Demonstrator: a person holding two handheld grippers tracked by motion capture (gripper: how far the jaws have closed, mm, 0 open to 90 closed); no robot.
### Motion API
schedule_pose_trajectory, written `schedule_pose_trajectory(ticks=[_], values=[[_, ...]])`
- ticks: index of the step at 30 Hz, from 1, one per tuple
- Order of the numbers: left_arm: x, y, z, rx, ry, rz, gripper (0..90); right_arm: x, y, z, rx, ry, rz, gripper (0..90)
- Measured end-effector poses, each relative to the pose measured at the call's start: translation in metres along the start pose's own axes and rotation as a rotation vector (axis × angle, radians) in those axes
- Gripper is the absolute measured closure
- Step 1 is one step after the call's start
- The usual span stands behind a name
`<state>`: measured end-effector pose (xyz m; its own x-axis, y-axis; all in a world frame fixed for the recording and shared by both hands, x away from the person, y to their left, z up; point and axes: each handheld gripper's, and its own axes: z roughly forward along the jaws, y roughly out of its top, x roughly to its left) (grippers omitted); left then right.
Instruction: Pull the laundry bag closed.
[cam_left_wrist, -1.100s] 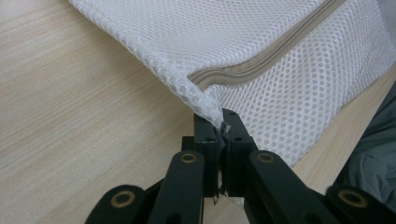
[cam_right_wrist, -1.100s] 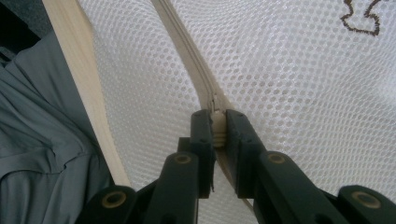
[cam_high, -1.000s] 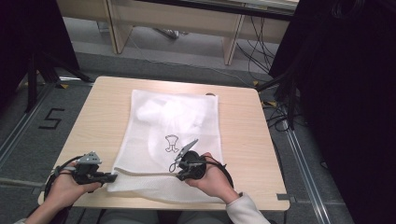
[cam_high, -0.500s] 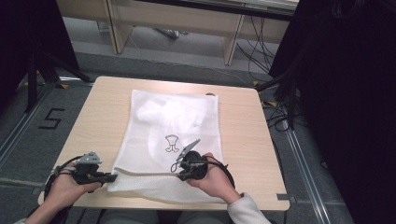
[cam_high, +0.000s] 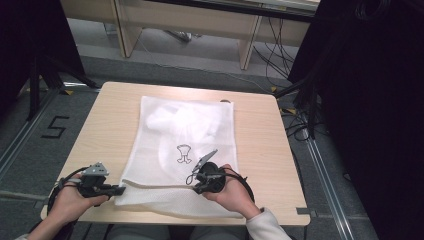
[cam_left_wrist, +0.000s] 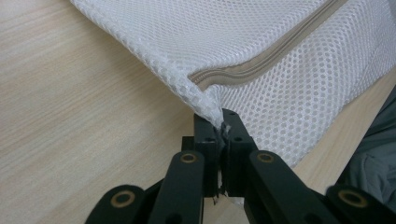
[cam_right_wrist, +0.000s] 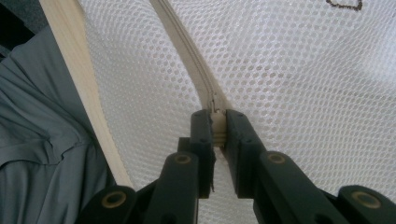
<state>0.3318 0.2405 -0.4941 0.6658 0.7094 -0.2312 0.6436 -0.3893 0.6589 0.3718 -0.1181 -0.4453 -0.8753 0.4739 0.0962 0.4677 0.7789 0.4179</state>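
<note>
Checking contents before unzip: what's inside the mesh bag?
Through the mesh bag a pale white bundle shows in the far half, likely fabric. What it is cannot be told; the mesh blurs it. The zipper looks closed.

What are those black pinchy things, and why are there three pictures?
A person sits at a light wooden table and holds a black two-jaw pincher tool in each hand. One picture is taken from above. The other two come from small cameras riding on the tools. On the table lies a white mesh laundry bag with a beige zipper. The left gripper is shut on the bag's corner. The right gripper is shut on the small zipper pull, as its own view shows.
</note>
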Motion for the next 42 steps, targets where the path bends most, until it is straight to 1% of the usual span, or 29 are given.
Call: schedule_pose_trajectory(ticks=[3,4,5,6,7,9,12,13,14,17,18,19,22,23,24,26,32,33,40,41,42], values=[[0.0,0.0,0.0,0.0,0.0,0.001,86.2,-0.001,-0.001,-0.001,-0.001,0.003,0.0,82.4],[0.0,-0.001,0.001,-0.015,0.007,-0.002,86.2,-0.001,-0.001,-0.001,-0.001,0.003,0.0,82.5],[-0.001,-0.001,0.001,-0.018,0.007,-0.001,86.2,-0.001,-0.002,-0.001,-0.001,0.0,0.004,82.4],[-0.001,-0.001,0.001,-0.018,0.007,-0.001,86.2,-0.001,-0.002,-0.001,-0.001,0.0,0.004,82.4],[0.0,0.0,0.0,0.003,0.001,0.003,86.2,-0.001,-0.002,-0.001,-0.001,-0.003,0.005,82.4],[0.0,0.0,0.0,0.001,0.001,0.001,86.2,-0.001,-0.003,-0.001,0.007,0.001,0.011,82.4],[0.0,0.0,0.0,0.002,0.002,0.002,86.2,-0.002,-0.004,-0.001,0.003,0.002,0.007,82.4],[0.0,0.0,0.0,0.002,0.002,0.002,86.2,-0.002,-0.005,-0.002,0.005,0.0,0.017,82.4],[0.0,0.0,0.0,0.001,0.002,0.001,86.2,-0.003,-0.006,-0.002,0.006,-0.001,0.008,82.4],[0.0,0.0,0.0,0.003,0.005,0.003,86.2,-0.004,-0.008,-0.002,0.004,-0.001,0.013,82.4],[-0.001,-0.001,0.001,-0.017,0.009,0.0,86.2,-0.004,-0.008,-0.003,0.003,-0.006,0.011,82.4],[0.0,0.0,0.0,0.001,0.002,-0.001,86.2,-0.004,-0.008,-0.003,0.003,-0.008,0.01,82.4],[0.0,0.0,0.0,0.002,0.003,0.0,86.2,-0.005,-0.009,-0.003,0.002,-0.004,0.013,82.4],[0.0,-0.001,0.001,-0.018,0.008,-0.002,86.2,-0.005,-0.009,-0.003,0.004,-0.003,0.013,82.4],[0.0,-0.001,0.001,-0.018,0.008,-0.002,86.2,-0.005,-0.01,-0.004,0.003,0.0,0.016,82.4],[0.0,0.0,0.0,0.003,0.003,0.002,86.2,-0.005,-0.01,-0.003,0.004,-0.005,0.016,82.4],[0.0,0.0,0.0,0.001,0.003,0.001,86.2,-0.006,-0.012,-0.005,0.004,-0.012,0.02,82.4],[0.0,0.0,0.0,0.001,0.002,0.0,86.2,-0.006,-0.012,-0.005,0.003,-0.004,0.02,82.4],[0.0,0.0,0.0,0.001,0.002,0.002,86.2,-0.007,-0.015,-0.006,0.001,-0.008,0.028,82.4],[0.0,0.0,0.0,-0.001,0.006,0.001,86.2,-0.007,-0.015,-0.006,0.001,-0.012,0.028,82.4],[0.0,-0.001,0.001,-0.012,0.002,0.0,86.2,-0.007,-0.015,-0.007,0.002,-0.012,0.031,82.4]])
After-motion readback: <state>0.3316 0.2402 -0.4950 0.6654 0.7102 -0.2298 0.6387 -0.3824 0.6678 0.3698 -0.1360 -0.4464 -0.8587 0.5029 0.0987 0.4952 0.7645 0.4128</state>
